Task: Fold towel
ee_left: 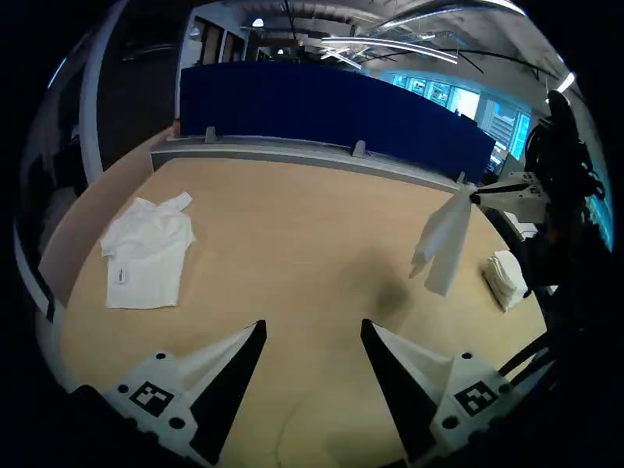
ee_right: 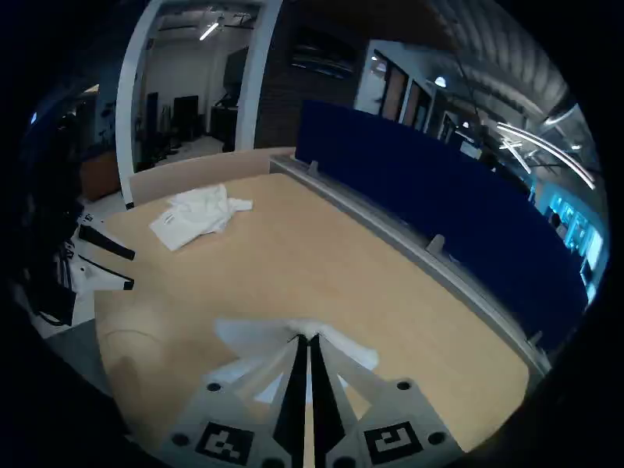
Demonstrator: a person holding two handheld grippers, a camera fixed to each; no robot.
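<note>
My right gripper (ee_right: pixel 308 339) is shut on a white towel (ee_right: pixel 352 351), whose cloth spreads out on both sides of the fingertips. In the left gripper view that towel (ee_left: pixel 444 242) hangs limp above the table's right side, pinched at its top corner by the right gripper (ee_left: pixel 476 196). A second white cloth (ee_left: pixel 148 249) lies crumpled on the table's left side, also seen as a loose heap (ee_right: pixel 199 214) in the right gripper view. Low over the near edge, my left gripper (ee_left: pixel 313 324) is open with nothing between its fingers. It appears again as the left gripper (ee_right: pixel 131 270) at the table's left edge.
The wooden table (ee_left: pixel 296 234) is backed by a blue divider (ee_left: pixel 327 101) with a grey rail. A stack of folded white towels (ee_left: pixel 505 277) sits at the table's right edge. A person's dark sleeve (ee_left: pixel 565 203) is behind the right gripper.
</note>
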